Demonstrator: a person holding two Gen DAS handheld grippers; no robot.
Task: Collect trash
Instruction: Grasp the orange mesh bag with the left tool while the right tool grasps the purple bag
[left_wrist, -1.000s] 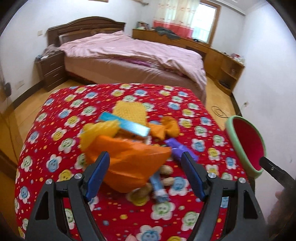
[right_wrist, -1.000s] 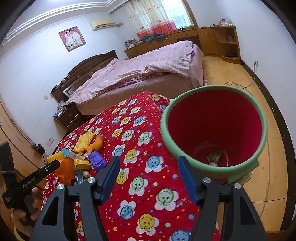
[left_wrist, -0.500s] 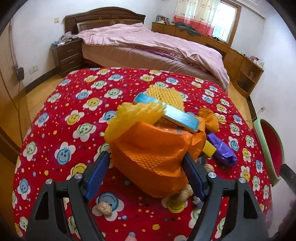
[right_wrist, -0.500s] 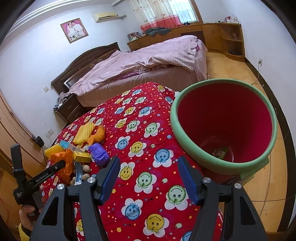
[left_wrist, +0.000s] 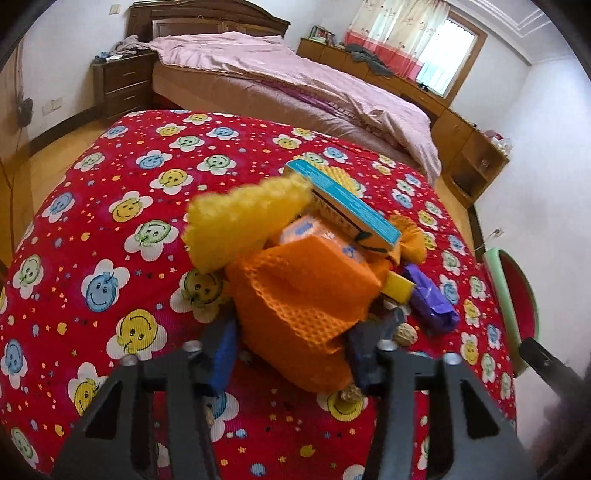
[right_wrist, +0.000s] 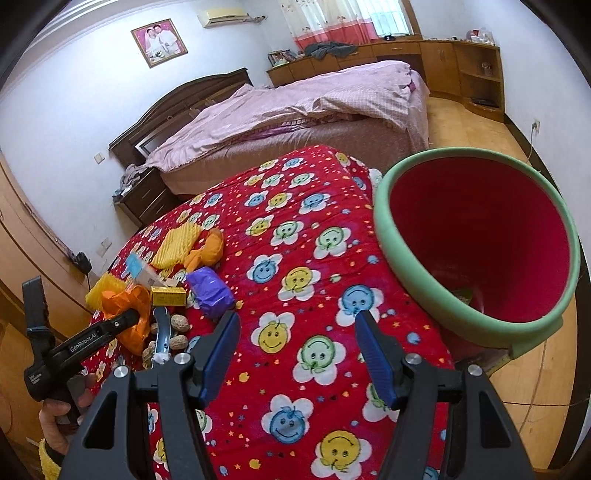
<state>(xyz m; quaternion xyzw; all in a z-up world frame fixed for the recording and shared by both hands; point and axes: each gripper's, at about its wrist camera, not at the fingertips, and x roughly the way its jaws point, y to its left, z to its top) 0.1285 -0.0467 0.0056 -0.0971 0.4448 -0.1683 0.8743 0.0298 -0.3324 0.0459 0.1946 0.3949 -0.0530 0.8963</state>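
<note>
The left gripper (left_wrist: 291, 347) had come down into the trash pile, and its jaws had just been closing; they were now clenched on the orange foam net (left_wrist: 306, 295), which a second earlier sat loose between wide-spread pads. The right gripper (right_wrist: 297, 354) hung released over the red flowered tablecloth (right_wrist: 295, 236), nothing between its blue pads. One teal-edged box (left_wrist: 343, 203) lay across the heap, beside two yellow foam nets (left_wrist: 240, 221), one crumpled purple wrapper (left_wrist: 430, 299), a small yellow box (right_wrist: 169, 296) and several ridged peanuts (right_wrist: 179, 325). The round red bin (right_wrist: 480, 236) with its green rim stood just off the table's right edge.
</note>
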